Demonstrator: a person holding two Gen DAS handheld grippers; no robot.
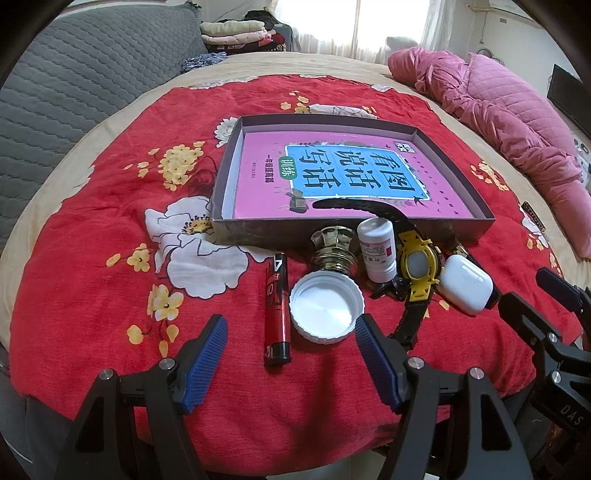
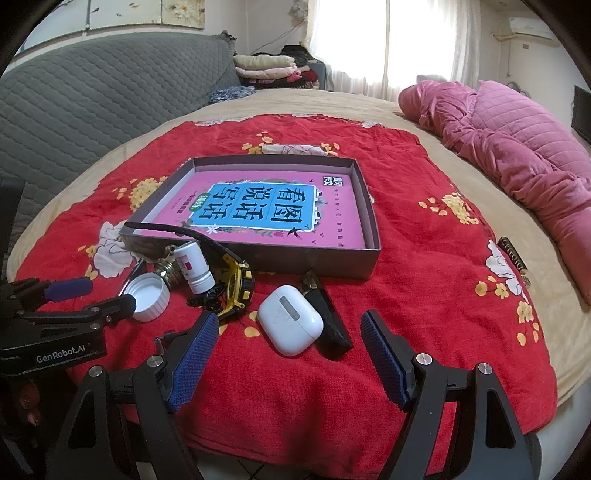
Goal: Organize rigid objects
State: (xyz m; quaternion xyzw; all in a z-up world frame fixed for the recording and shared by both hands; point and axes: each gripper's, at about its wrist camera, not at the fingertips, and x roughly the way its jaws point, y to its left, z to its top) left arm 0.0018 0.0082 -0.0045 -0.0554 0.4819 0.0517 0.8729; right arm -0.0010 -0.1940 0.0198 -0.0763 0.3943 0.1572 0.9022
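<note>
A shallow grey box (image 1: 258,230) (image 2: 365,206) with a pink book inside lies on a red floral cloth. In front of it sit a red-black battery (image 1: 277,310), a white cap (image 1: 325,310) (image 2: 147,297), a brass knob (image 1: 332,247) (image 2: 166,271), a white pill bottle (image 1: 376,251) (image 2: 194,267), a yellow-black watch (image 1: 419,266) (image 2: 238,286), a white earbud case (image 1: 467,284) (image 2: 290,319) and a black wedge-shaped object (image 2: 330,321). My left gripper (image 1: 291,363) (image 2: 99,297) is open, just short of the battery and cap. My right gripper (image 2: 290,363) (image 1: 532,291) is open near the earbud case.
The cloth covers a beige bed (image 2: 443,147). A pink quilted jacket (image 1: 498,110) (image 2: 517,140) lies at the right. A grey padded headboard (image 1: 74,74) stands at the left, with folded clothes (image 1: 240,33) behind. The watch strap rests over the box's near wall.
</note>
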